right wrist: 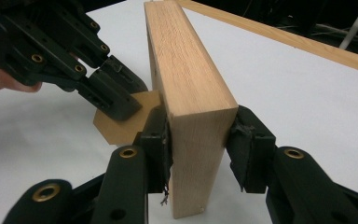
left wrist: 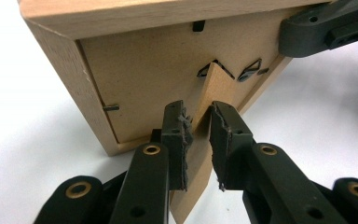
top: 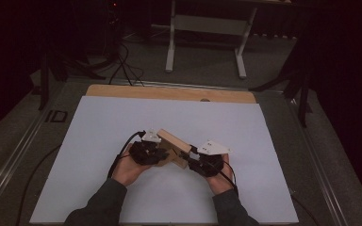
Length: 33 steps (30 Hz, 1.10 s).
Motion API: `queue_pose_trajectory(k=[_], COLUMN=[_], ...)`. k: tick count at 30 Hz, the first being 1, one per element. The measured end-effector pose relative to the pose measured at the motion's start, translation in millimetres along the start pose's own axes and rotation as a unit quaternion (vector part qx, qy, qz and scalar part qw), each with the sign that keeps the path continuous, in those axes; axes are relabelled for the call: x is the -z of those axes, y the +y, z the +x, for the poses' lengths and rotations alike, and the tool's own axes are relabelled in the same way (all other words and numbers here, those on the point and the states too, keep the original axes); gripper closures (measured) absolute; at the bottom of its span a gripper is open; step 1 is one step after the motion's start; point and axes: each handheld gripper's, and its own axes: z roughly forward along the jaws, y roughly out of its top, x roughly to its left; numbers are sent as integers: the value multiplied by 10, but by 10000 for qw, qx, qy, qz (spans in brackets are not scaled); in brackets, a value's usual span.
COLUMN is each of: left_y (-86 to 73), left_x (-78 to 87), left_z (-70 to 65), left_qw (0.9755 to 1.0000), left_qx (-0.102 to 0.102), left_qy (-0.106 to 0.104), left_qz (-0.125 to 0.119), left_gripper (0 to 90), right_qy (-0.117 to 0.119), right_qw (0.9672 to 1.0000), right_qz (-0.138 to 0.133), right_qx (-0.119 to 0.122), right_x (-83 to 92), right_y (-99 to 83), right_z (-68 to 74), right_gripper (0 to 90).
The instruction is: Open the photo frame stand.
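From above, we hold the wooden frame (top: pixel 174 147) between both grippers over the white table (top: pixel 99 132). Our left gripper (left wrist: pixel 199 126) straddles the stand flap (left wrist: pixel 209 116) on the frame's back, its pads not pressing. Our right gripper (right wrist: pixel 199 140) clamps the frame's edge

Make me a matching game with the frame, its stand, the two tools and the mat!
Things:
1. right tool
2. left tool
3. mat
4. frame

Descriptions:
A. white, covers the table
B. clamped on the frame's edge
C. light wood, stands on edge
D. jaws on either side of the thin stand, a small gap showing

Pairs: 1-B, 2-D, 3-A, 4-C
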Motion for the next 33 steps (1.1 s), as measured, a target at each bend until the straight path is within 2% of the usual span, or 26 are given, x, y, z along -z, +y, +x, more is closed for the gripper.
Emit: queue_pose_trajectory(k=[3,8,14,20,25,33], left_y=[-33,-127,-255,-372,-453,-533], left_x=[14,37,64,117,148,202], left_z=[14,54,98,123,161,171], left_qw=[9999,9985,9948,9912,9866,9855], left_qx=[71,351,671,876,1099,1159], left_qy=[-93,-339,-591,-769,-956,-1006], left_qz=[-49,-259,-480,-627,-736,-728], left_gripper=[756,752,736,704,685,652], right_qy=[29,213,585,828,942,981], right_qw=[10000,9998,9982,9965,9954,9950], right_qz=[-1,-14,12,85,133,194], right_qx=[66,27,-140,-109,-66,25], right_x=[5,15,4,-7,-17,-13], right_y=[-3,-13,-30,-39,-46,-46], right_z=[25,27,33,43,55,79], right_gripper=[610,594,542,497,468,415])
